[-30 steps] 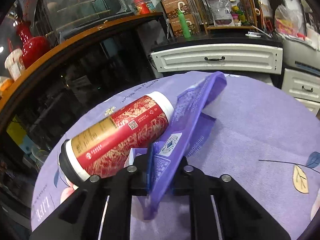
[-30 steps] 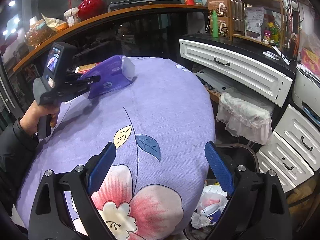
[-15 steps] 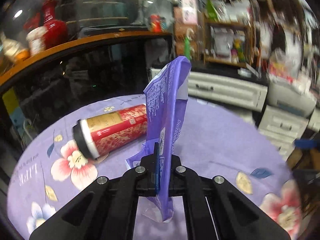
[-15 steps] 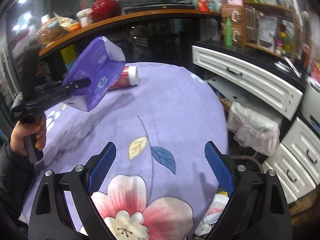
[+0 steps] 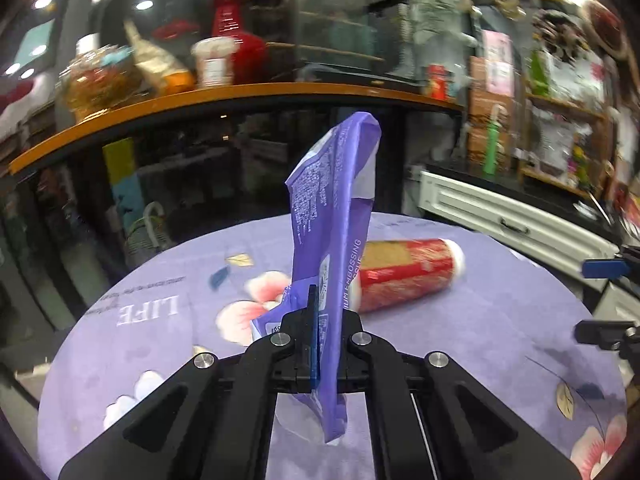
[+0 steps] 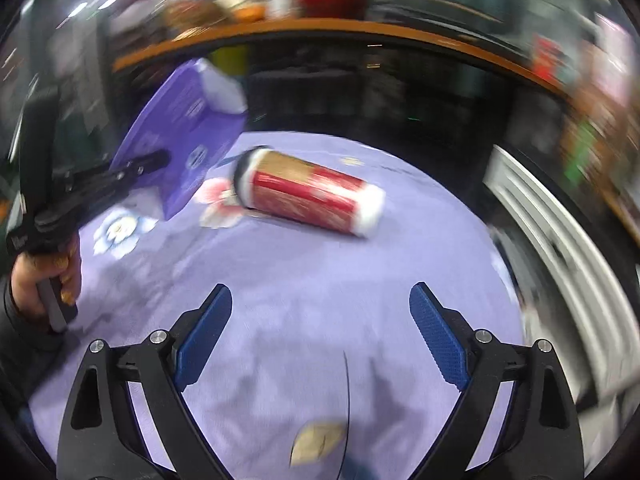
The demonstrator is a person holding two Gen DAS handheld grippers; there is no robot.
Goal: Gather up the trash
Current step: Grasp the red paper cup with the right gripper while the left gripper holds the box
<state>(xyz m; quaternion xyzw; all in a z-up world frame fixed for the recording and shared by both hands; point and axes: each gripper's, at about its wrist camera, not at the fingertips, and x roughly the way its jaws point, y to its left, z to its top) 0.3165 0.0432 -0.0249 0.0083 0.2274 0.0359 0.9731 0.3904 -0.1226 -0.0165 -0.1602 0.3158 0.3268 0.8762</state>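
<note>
Left gripper (image 5: 320, 332) pinching flat purple plastic wrapper (image 5: 332, 216), lifted off lilac floral tablecloth (image 5: 480, 320). Right gripper (image 6: 320, 336) spread wide, empty; red-and-gold cylindrical canister (image 6: 312, 196) lying on its side beyond.

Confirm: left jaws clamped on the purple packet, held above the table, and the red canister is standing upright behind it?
Not quite. The red canister lies on its side on the table, as the right wrist view shows. The left gripper is indeed shut on the purple packet, lifted.

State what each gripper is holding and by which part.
The left gripper pinches the purple wrapper near its lower end, clear of the table. The right gripper is open and holds nothing.
</note>
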